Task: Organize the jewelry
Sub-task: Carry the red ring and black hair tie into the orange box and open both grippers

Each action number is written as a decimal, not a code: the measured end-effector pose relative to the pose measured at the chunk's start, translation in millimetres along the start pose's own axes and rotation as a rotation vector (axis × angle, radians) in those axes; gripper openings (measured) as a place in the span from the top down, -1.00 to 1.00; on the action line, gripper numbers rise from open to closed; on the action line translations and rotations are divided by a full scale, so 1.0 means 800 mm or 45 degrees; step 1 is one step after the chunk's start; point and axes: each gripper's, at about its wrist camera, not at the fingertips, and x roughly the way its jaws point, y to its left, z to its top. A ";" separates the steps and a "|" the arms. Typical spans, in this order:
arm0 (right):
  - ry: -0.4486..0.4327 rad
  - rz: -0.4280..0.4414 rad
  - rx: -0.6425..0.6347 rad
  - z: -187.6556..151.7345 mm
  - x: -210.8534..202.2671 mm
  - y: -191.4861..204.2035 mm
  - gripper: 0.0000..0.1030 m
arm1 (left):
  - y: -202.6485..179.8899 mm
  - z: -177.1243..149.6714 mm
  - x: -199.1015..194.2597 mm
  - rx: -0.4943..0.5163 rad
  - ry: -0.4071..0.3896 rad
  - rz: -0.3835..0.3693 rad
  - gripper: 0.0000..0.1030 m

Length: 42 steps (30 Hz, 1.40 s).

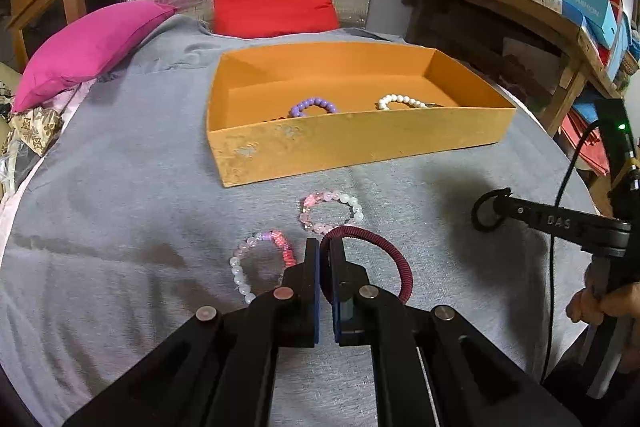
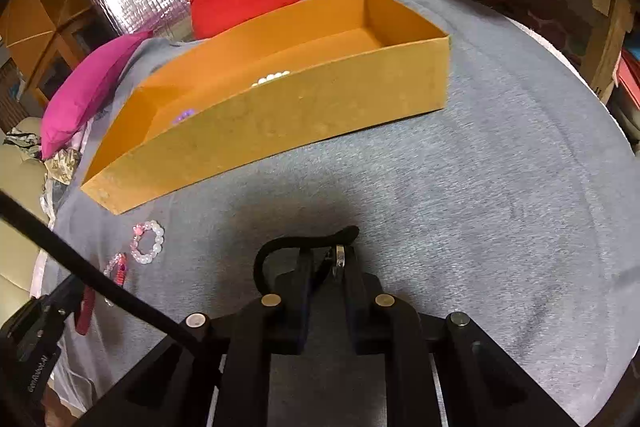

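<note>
The left gripper is pinched on a maroon corded band, its loop bulging toward 3 o'clock. The right gripper clamps a black loop that curls toward 9 o'clock. Two pink-and-white bead bracelets lie at the left gripper's 11 to 12 o'clock, and the orange tray sits beyond on the grey cloth.

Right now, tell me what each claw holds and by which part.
The left claw pinches the maroon cord bracelet at one spot on its loop. The right claw grips the black band near its metal ring end.
</note>
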 end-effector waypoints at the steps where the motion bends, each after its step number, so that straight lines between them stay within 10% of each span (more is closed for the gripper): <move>1: -0.006 0.004 0.005 0.000 -0.004 -0.003 0.71 | 0.000 0.000 0.000 -0.001 0.002 0.001 0.91; 42: -0.386 0.037 -0.087 0.047 -0.076 0.015 0.71 | -0.026 0.058 0.008 0.031 -0.223 0.005 0.91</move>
